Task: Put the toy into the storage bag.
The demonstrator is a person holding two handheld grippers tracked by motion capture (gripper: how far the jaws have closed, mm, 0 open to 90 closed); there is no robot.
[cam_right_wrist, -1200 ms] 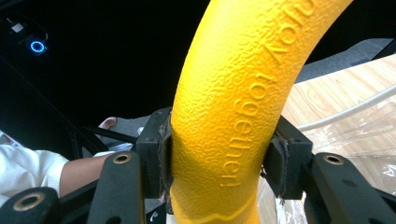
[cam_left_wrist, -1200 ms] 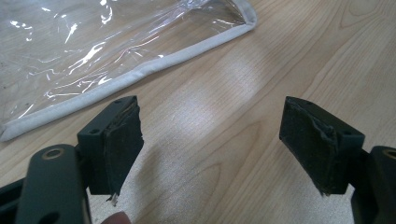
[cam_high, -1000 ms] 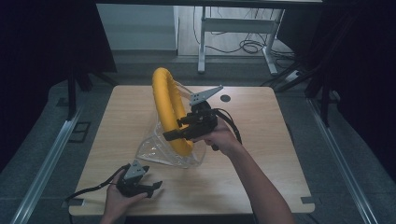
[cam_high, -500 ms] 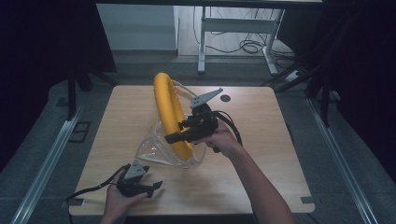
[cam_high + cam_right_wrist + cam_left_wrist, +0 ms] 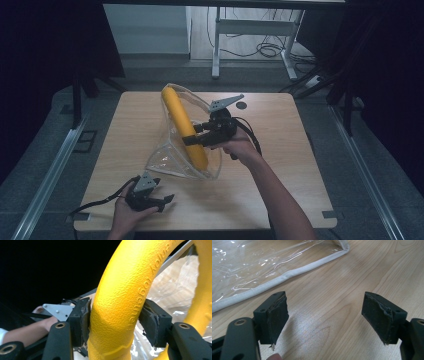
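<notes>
A yellow foam ring [image 5: 182,125] stands on edge in the middle of the wooden table [image 5: 280,150], partly inside a clear plastic bag [image 5: 167,160] with white piping. My right gripper [image 5: 192,140] is shut on the ring's rim from the right. In the right gripper view both pads press into the ring [image 5: 117,302], and the bag's film [image 5: 175,290] lies behind it. My left gripper [image 5: 165,200] rests open near the table's front left edge. Its view shows its wide-apart jaws above bare wood, short of the bag's piped edge [image 5: 287,275].
A small dark hole [image 5: 241,105] sits near the table's back edge. A black cable [image 5: 95,205] trails off the front left corner from the left gripper. Metal desk legs [image 5: 216,45] and floor cables lie beyond the table. Dark curtains flank both sides.
The ring, still held by the right gripper, has sunk lower and tilted, and the bag's mouth now rises around its top. The left gripper has stayed put.
</notes>
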